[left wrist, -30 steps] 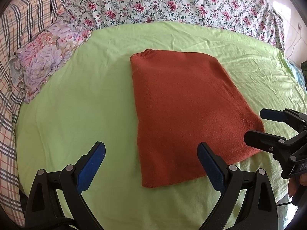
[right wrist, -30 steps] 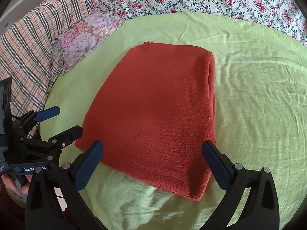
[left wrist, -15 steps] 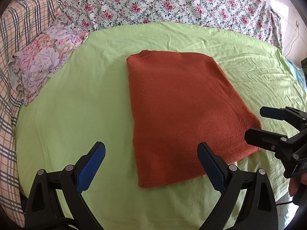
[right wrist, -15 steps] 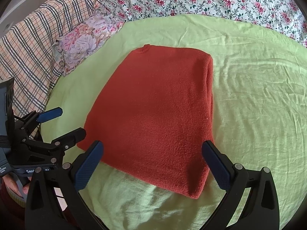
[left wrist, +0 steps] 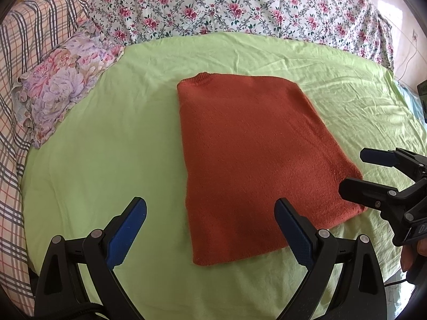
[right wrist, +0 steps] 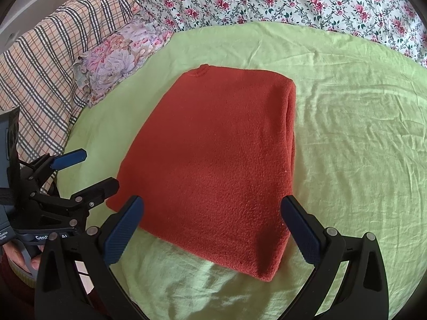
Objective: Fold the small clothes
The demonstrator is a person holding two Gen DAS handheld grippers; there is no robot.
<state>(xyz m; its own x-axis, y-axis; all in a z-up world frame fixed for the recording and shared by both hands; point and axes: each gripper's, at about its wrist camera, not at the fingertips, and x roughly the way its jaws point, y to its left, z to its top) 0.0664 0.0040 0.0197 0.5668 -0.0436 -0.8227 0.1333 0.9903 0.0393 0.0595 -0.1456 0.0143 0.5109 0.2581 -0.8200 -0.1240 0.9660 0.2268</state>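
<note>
Rust-red folded sweater [left wrist: 256,160] on green sheet [left wrist: 112,160] (both hand-held grippers gaping)

Bed [left wrist: 112,160] under my claws: wrinkled lime-green sheet. Folded rust-red sweater [left wrist: 256,160] lies flat mid-frame, collar at its far end. Floral pillow [left wrist: 64,85] upper left, plaid blanket [right wrist: 45,61] at left edge, rose-print cover [left wrist: 240,2] across top.

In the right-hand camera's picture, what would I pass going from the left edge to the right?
Plaid blanket → purple floral pillow → folded rust-orange knitted sweater → bare stretch of wrinkled light-green sheet.
</note>
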